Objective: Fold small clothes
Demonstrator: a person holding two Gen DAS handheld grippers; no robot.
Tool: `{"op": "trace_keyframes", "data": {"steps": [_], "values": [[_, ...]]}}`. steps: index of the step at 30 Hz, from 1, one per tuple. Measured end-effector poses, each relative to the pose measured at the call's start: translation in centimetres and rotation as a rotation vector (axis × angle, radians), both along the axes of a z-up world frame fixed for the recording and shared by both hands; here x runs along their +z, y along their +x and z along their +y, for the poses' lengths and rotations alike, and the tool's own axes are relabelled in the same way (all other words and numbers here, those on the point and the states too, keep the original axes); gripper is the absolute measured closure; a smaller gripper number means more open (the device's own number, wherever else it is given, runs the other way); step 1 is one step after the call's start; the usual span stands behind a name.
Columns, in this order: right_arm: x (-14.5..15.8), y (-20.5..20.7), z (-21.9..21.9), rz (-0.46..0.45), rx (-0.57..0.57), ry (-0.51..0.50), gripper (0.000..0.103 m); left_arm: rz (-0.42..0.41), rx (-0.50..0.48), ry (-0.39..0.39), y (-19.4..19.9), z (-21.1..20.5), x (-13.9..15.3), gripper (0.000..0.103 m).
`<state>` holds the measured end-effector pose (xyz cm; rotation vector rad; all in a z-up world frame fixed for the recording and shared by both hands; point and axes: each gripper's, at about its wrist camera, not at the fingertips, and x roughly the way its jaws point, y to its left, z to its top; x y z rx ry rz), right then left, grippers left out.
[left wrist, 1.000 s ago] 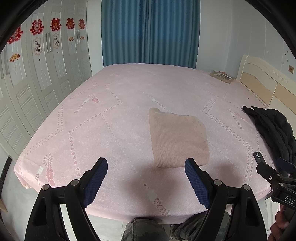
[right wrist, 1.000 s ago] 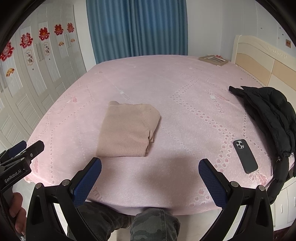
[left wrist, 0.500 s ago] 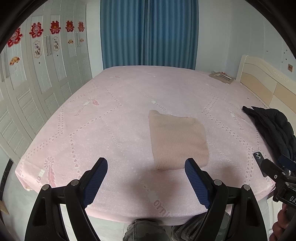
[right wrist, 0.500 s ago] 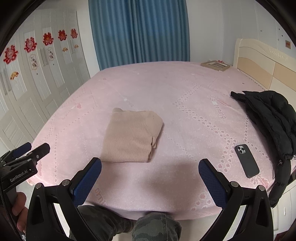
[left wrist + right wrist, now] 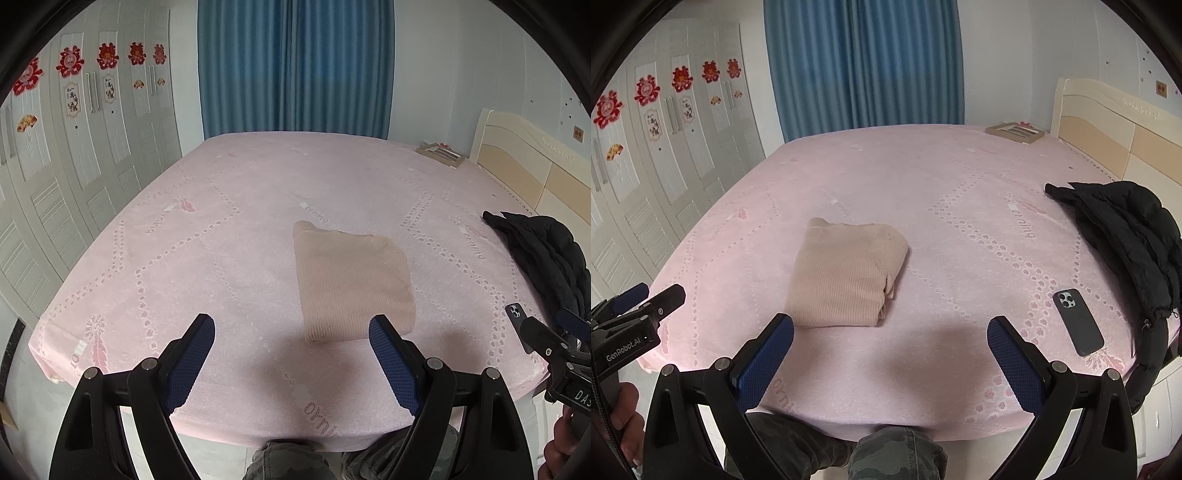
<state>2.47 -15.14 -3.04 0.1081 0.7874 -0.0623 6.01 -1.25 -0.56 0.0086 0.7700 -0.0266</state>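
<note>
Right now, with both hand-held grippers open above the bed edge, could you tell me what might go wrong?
The sweater looks folded already, so another grab could undo it. Its loose layers show on the right edge. The phone lies near the bed's edge; the right hand-held gripper could knock it.

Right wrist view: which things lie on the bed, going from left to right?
Folded beige sweater → dark phone → black jacket. The flat box at the far corner sits above the gap between sweater and phone, so I leave it out.
</note>
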Motion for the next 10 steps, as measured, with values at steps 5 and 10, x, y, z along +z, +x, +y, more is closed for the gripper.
{"op": "trace_keyframes", "data": {"steps": [5, 10], "values": [[-0.07, 0.15, 0.24, -0.017, 0.005, -0.017, 0.0, 0.006, 0.0, -0.012, 0.33, 0.02, -0.27, 0.018], [-0.2, 0.31, 0.54, -0.043, 0.017, -0.046, 0.0, -0.008, 0.003, 0.001, 0.83, -0.07, -0.65, 0.018]]}}
